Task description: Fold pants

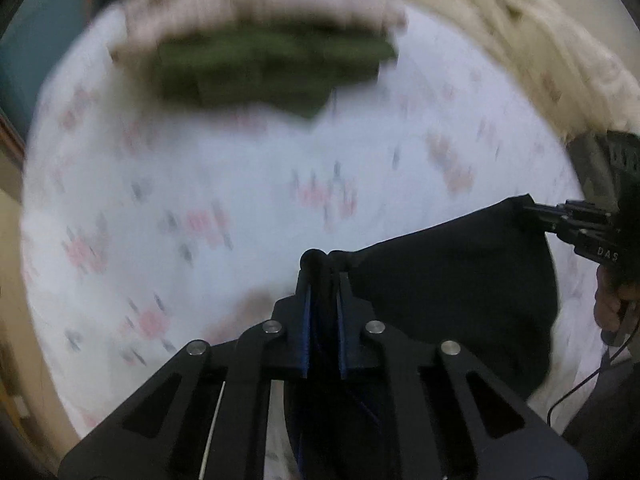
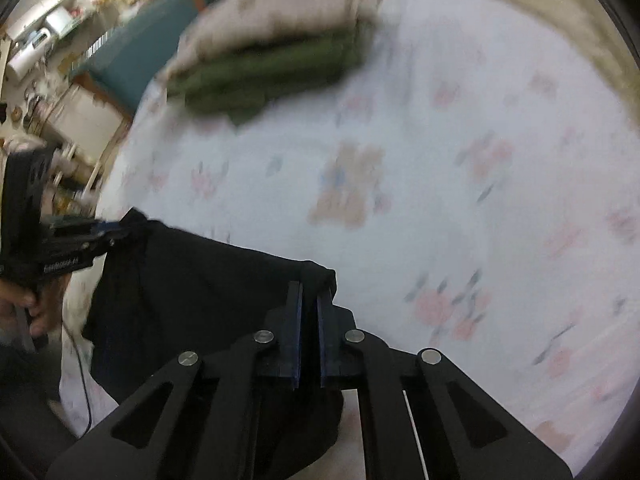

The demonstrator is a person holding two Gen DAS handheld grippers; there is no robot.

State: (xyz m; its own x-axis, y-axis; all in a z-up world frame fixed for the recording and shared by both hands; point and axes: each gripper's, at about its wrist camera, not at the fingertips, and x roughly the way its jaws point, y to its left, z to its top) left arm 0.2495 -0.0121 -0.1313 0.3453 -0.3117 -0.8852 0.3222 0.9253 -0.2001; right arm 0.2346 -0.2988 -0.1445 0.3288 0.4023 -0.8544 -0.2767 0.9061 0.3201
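The black pants (image 1: 460, 280) hang stretched between my two grippers above a bed. My left gripper (image 1: 324, 264) is shut on one corner of the pants. In that view my right gripper (image 1: 536, 214) grips the other corner at the right edge. In the right wrist view my right gripper (image 2: 310, 292) is shut on the black pants (image 2: 192, 280), and my left gripper (image 2: 120, 232) holds the far corner at the left. The cloth sags down between them. Both views are motion-blurred.
A white floral bedsheet (image 1: 240, 200) covers the bed (image 2: 460, 160). A folded green garment (image 1: 272, 68) lies at the far end against a patterned pillow (image 2: 288, 12). A cream blanket (image 1: 540, 48) lies at the right. A teal chair (image 2: 132, 60) stands beyond the bed.
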